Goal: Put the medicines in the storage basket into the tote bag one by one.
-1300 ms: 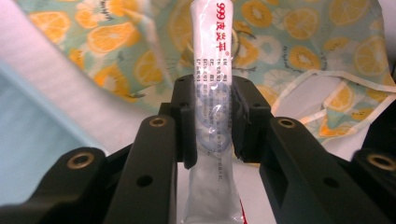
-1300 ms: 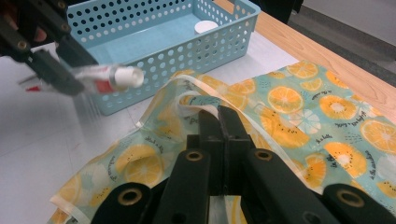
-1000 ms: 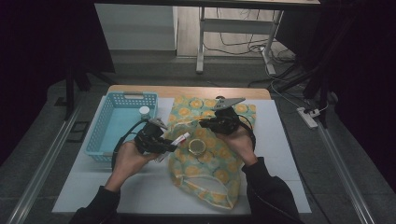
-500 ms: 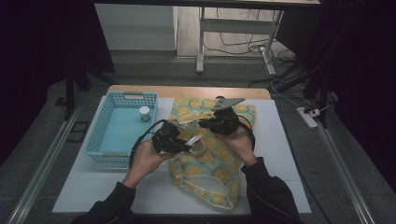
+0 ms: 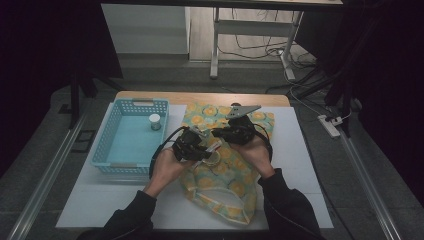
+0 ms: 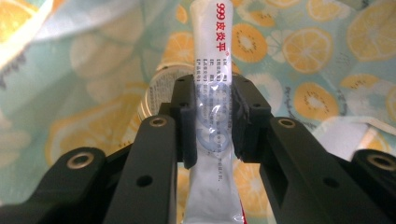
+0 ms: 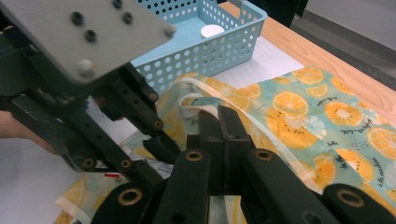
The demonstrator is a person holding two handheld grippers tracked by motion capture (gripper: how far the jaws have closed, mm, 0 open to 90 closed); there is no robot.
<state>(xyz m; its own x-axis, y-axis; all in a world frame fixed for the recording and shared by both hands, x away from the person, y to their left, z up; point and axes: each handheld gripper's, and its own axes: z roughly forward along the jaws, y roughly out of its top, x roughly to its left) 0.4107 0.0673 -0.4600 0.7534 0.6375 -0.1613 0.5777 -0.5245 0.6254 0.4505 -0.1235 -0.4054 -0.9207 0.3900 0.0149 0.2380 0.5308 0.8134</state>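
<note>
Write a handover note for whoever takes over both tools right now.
Left tool: shut on the white ointment tube, held over the fruit-print bag.
Right tool: shut, pinching the bag's rim.
A round tin lies on the bag below the tube.
Blue basket at the table's left holds one small white-capped jar.
Done: jar in basket, tube gripped.
Left, probably: put the tube, then the tin, into the basket.

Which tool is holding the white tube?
The left tool: its pads clamp the white tube. The right tool is pinched on the fruit-print bag's edge.
</note>
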